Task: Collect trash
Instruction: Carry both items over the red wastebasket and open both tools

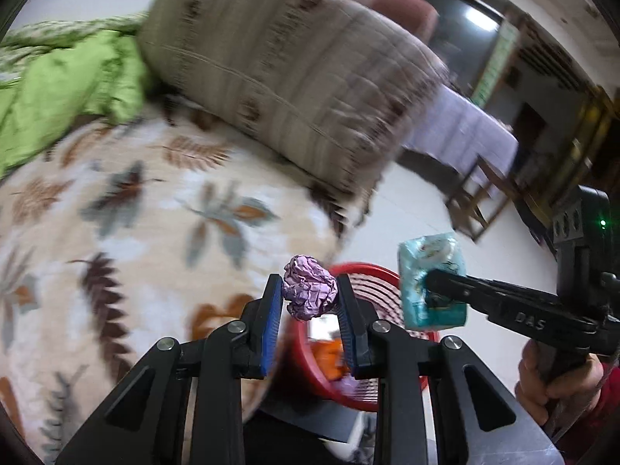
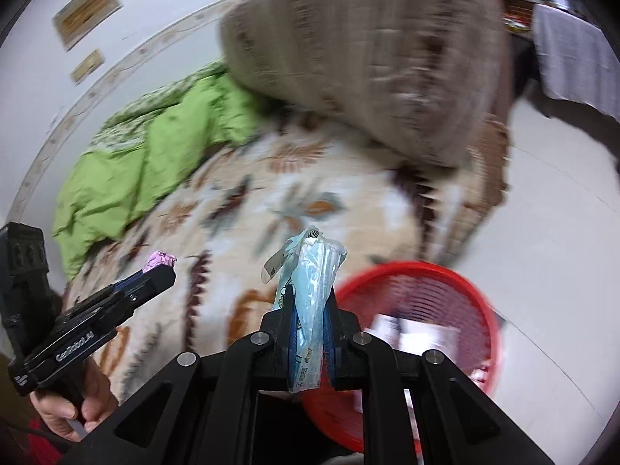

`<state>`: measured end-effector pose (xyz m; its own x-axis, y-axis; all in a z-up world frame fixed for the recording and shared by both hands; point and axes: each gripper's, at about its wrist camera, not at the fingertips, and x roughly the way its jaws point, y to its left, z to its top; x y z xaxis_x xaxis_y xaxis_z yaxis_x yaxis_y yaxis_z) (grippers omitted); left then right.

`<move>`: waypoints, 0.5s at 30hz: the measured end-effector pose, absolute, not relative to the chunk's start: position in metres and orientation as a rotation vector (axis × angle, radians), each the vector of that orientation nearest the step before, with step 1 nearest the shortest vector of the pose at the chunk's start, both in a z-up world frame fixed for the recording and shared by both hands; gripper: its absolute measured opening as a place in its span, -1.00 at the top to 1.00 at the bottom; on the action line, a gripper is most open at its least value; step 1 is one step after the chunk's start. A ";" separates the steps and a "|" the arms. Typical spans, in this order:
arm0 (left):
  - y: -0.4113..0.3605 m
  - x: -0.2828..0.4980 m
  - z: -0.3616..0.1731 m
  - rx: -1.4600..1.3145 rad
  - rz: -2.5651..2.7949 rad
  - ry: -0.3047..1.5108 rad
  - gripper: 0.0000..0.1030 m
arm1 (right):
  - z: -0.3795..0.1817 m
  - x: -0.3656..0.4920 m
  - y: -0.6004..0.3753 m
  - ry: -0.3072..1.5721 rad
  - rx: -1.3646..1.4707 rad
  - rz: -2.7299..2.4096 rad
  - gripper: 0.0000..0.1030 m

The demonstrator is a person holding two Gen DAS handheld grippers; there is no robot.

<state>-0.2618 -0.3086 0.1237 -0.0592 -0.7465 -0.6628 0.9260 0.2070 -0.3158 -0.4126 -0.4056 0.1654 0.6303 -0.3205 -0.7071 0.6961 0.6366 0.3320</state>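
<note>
My left gripper (image 1: 309, 294) is shut on a crumpled purple paper ball (image 1: 309, 290) and holds it over the near rim of a red plastic basket (image 1: 372, 275). My right gripper (image 2: 310, 310) is shut on a flattened teal tissue packet (image 2: 310, 302) beside the basket (image 2: 445, 283), which holds white and orange scraps. In the left wrist view the right gripper (image 1: 434, 283) comes in from the right with the teal packet (image 1: 430, 279). In the right wrist view the left gripper (image 2: 159, 265) shows at the left with the purple ball (image 2: 161, 259).
The basket stands on a pale tiled floor (image 2: 562, 209) next to a bed with a leaf-patterned blanket (image 1: 116, 224). A large beige pillow (image 1: 279, 62) and a green quilt (image 1: 66, 89) lie on the bed. A wooden table with a white cloth (image 1: 472, 131) stands beyond.
</note>
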 end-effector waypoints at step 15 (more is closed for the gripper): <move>-0.316 -0.303 0.120 0.365 -1.353 0.823 -0.25 | 0.145 -0.458 -0.421 0.663 0.651 -0.788 -0.01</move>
